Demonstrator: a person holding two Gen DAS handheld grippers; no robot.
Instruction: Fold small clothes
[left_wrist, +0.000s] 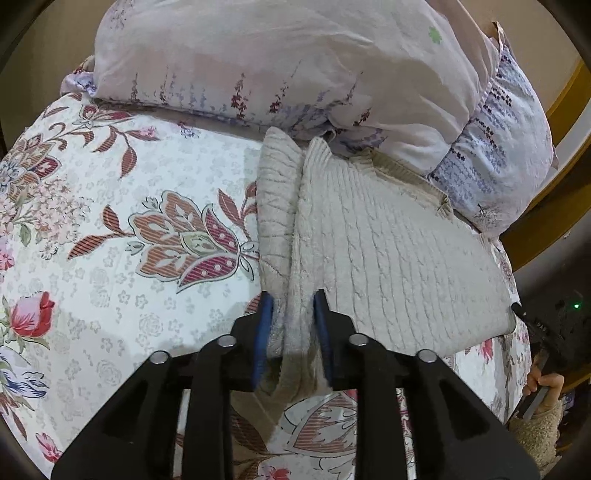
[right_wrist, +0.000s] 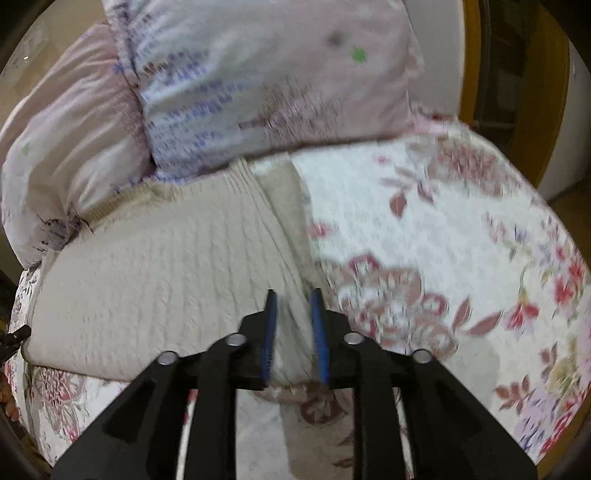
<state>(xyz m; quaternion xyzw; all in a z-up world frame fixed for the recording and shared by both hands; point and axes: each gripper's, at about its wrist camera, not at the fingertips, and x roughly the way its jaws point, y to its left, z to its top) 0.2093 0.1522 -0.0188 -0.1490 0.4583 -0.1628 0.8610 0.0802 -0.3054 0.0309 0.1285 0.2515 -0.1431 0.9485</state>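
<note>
Left wrist alone shows person's hand (left_wrist: 545, 386).

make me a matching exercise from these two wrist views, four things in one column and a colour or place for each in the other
Things:
1. knit sweater
2. bedspread
3. pillow
4. left tongs

Descriptions:
A. pale lilac with purple sprigs, at the head of the bed
B. blue pads either side of a bunched fabric edge
C. cream, cable-knit, lying flat
D. white with large red-brown flowers

Pairs: 1-C, 2-D, 3-A, 4-B
</note>
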